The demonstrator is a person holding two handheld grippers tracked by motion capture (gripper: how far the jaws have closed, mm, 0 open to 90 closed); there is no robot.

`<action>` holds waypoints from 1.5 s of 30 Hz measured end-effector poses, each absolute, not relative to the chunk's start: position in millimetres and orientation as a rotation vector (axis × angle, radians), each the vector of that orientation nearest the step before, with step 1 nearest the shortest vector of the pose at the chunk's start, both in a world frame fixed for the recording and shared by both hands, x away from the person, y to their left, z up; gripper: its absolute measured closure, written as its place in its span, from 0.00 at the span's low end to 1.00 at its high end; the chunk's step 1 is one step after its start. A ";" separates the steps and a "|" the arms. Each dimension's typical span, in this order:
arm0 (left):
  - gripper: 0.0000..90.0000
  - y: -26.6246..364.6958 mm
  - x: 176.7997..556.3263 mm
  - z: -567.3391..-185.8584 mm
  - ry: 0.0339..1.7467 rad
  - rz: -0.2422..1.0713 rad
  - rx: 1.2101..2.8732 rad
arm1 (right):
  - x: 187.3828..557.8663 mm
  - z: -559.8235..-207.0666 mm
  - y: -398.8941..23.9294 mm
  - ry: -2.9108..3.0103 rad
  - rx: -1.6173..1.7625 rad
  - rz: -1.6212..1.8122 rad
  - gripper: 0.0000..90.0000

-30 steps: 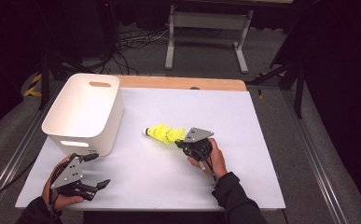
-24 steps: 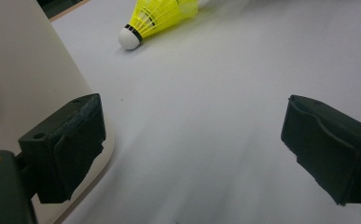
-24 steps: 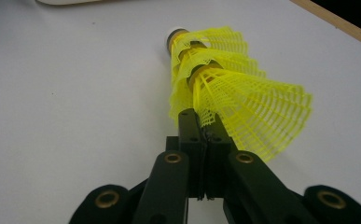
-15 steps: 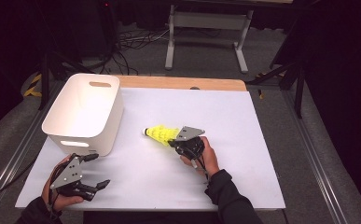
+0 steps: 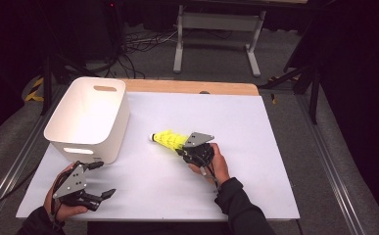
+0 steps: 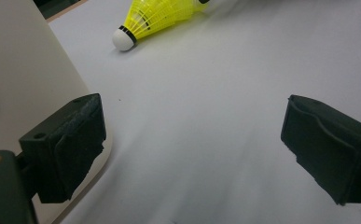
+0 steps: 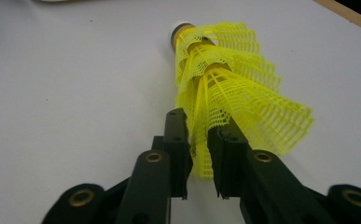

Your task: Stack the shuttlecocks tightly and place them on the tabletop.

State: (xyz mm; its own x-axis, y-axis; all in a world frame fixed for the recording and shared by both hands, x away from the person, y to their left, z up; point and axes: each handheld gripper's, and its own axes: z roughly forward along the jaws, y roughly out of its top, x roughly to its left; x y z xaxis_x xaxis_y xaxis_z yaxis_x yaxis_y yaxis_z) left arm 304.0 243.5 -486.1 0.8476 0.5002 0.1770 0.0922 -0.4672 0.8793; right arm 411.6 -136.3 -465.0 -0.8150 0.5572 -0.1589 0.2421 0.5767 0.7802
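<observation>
High view first: we see the yellow shuttlecock (image 5: 168, 140) lying on its side near the middle of the white tabletop (image 5: 255, 147), its white cork tip pointing toward the white bin (image 5: 86, 117) that stands at the tabletop's left edge. Our right claw (image 5: 184, 149) sits at the skirt end of the shuttlecock. In the right gripper view the two black jaws stand narrow, with the edge of the yellow mesh skirt (image 7: 229, 98) between them; they have just been opening, and a thin gap seems to show on each side of the mesh, though the view is too close for us to be sure the pads are clear of it. The shuttlecock rests on the tabletop there, cork end away from us.

Our left claw (image 5: 101, 181) is near the front left corner of the tabletop, just in front of the bin. In the left gripper view its jaws stand wide apart with bare tabletop between them, the bin wall (image 6: 24, 79) beside the left jaw and the shuttlecock (image 6: 159, 18) well ahead.
</observation>
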 end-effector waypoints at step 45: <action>0.08 244.5 301.4 -484.3 0.438 0.526 2.014 | 326.5 -429.9 -202.8 2.121 0.595 1.117 0.19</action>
State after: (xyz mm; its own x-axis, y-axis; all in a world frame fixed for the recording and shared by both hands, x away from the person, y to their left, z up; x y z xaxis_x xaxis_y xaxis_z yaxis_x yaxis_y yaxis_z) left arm 301.4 244.5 -484.3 0.8417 0.5081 0.1826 0.0881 -0.4630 0.8820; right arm 326.5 -202.8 -429.9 -0.6794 0.6501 -0.3404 0.0872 0.5321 0.8422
